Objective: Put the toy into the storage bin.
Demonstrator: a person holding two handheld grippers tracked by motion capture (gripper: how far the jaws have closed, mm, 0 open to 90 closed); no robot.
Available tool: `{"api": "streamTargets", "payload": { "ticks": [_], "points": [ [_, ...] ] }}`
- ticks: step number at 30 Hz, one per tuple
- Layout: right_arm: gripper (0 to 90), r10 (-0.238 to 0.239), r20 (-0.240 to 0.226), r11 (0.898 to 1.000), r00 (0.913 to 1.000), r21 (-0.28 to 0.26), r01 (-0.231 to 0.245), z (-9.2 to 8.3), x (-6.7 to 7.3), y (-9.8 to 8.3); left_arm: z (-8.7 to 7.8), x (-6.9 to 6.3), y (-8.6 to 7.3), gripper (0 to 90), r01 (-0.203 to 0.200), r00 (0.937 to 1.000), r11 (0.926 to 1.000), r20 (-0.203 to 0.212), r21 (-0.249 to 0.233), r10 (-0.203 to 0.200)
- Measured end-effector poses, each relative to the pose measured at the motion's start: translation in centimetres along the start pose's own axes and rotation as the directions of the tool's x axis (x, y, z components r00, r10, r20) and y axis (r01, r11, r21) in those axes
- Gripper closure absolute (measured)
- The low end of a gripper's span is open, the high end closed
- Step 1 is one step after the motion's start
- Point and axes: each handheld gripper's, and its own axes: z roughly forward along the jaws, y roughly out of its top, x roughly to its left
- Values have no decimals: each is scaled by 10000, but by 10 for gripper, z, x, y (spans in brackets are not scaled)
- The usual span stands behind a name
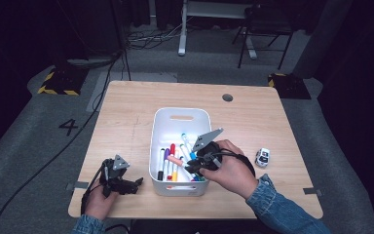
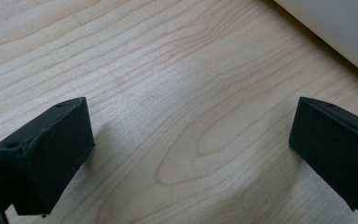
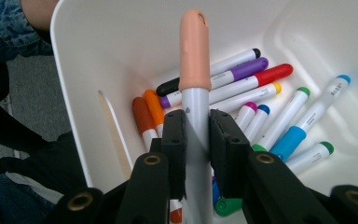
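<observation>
Markers (image 3: 261,93) loose in white bin (image 1: 161,122), peach-capped marker (image 3: 195,93) in right tongs (image 3: 196,140).

A light wooden table (image 1: 126,112) is standing on a grey carpeted floor (image 1: 39,141), its grain running in pale bands across the top. A white bin (image 1: 182,119) is sitting directly on the wood near the middle, slightly toward the person's edge, and its pale wall (image 2: 335,28) is showing at the upper right corner in the left gripper view. A small toy car (image 1: 262,157) is lying on the table to the right of the bin, well apart from it. A dark round hole (image 1: 227,97) is showing near the far edge.
</observation>
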Motion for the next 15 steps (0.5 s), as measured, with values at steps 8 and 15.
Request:
{"api": "streamTargets", "payload": {
  "ticks": [8, 15],
  "points": [
    [771, -457, 75, 9982, 9989, 402, 454, 10, 3, 3, 0, 0, 0, 0, 3, 10000, 10000, -2, -2, -3],
    [770, -809, 264, 9911, 9964, 1080, 776, 17, 6, 10, 0, 0, 0, 0, 3, 10000, 10000, -1, 0, -3]
  ]
}}
